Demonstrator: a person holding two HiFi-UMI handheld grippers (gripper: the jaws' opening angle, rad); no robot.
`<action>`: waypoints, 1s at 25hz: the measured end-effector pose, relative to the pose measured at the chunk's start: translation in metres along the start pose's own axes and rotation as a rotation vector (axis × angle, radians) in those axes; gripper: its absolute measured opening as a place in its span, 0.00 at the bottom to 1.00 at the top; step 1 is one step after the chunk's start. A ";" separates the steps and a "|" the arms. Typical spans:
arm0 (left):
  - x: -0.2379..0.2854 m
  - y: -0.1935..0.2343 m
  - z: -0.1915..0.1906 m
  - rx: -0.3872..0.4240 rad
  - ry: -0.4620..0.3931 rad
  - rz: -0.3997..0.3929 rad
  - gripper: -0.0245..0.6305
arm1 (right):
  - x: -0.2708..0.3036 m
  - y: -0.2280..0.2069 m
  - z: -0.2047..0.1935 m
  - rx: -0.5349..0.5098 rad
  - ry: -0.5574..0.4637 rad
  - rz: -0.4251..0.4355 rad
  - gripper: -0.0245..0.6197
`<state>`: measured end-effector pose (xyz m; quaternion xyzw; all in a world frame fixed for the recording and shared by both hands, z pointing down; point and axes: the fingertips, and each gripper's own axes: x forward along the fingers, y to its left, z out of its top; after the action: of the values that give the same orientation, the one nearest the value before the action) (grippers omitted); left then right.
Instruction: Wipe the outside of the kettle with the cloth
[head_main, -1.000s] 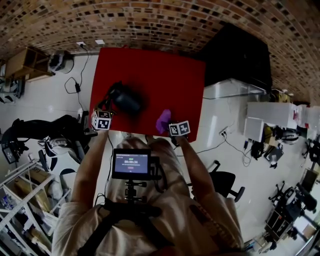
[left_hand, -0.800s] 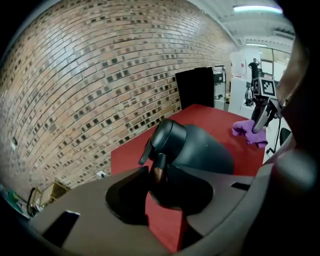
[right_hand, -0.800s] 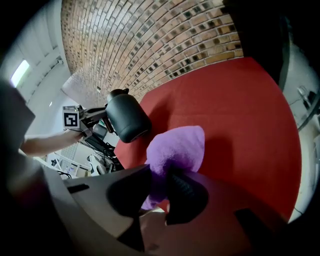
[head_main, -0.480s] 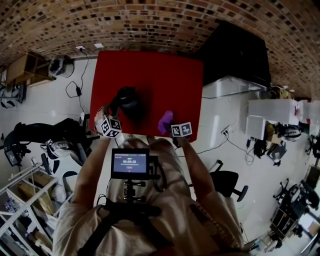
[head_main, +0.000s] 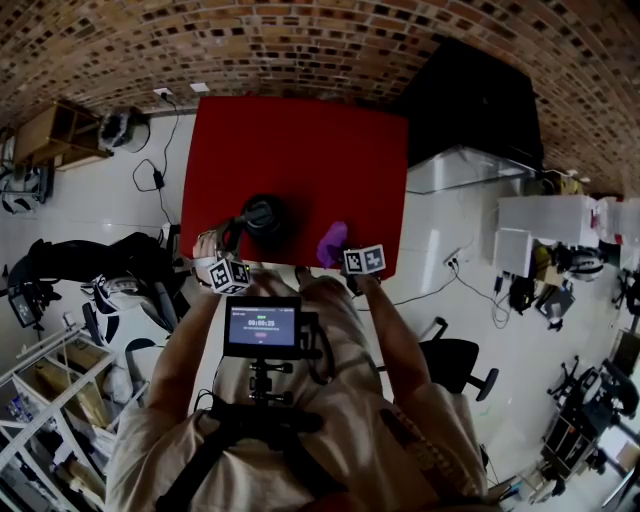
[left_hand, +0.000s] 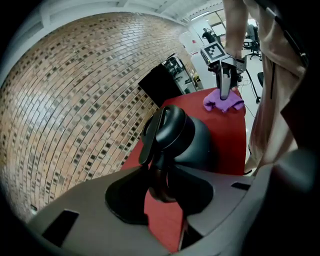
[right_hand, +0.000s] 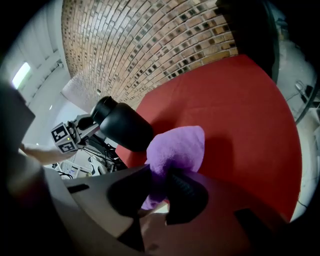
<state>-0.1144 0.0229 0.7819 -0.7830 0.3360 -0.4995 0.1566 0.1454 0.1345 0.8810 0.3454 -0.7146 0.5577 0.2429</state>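
**Change in kettle position.** The kettle (head_main: 266, 217) is now located nearer the near edge of the red table (head_main: 300, 140) than in the two preceding head views, at the table's near-left part. It was previously blurred and further in from that edge. It is now seen sharply, with its round top facing upward. It is judged to have been drawn in and turned into a working position. Whether its base is fully seated on the table cannot be confirmed.

**Left gripper.** The left gripper (left_hand: 162, 187) is clamped on the kettle's handle (left_hand: 150, 137), which is seen passing down between its jaws. Its marker cube has been displaced toward the table's near edge together with the kettle.

**Right gripper.** The right gripper (right_hand: 160, 187) is closed on the purple cloth (right_hand: 177, 147), and a fold of the cloth is pinched between the jaws. It is held at the middle of the table's near edge, where it was also seen in the preceding views.

**Consequence for the task.** The cloth is kept apart from the kettle, and a strip of bare table is visible between them. No wiping contact is established yet. The kettle is judged to be steadied for wiping. The cloth remains to be brought across to the kettle's outer wall.
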 end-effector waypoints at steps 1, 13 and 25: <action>-0.002 -0.002 -0.007 -0.015 0.001 0.004 0.21 | -0.002 0.000 0.001 0.000 -0.009 -0.006 0.18; -0.012 -0.017 0.005 -0.092 -0.106 -0.109 0.37 | -0.047 0.044 0.009 0.085 -0.262 -0.061 0.18; -0.097 -0.031 -0.072 -0.680 -0.183 -0.301 0.38 | -0.118 0.101 -0.009 0.077 -0.593 -0.143 0.18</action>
<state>-0.1936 0.1182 0.7671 -0.8722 0.3483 -0.3048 -0.1582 0.1439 0.1834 0.7333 0.5515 -0.7067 0.4406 0.0489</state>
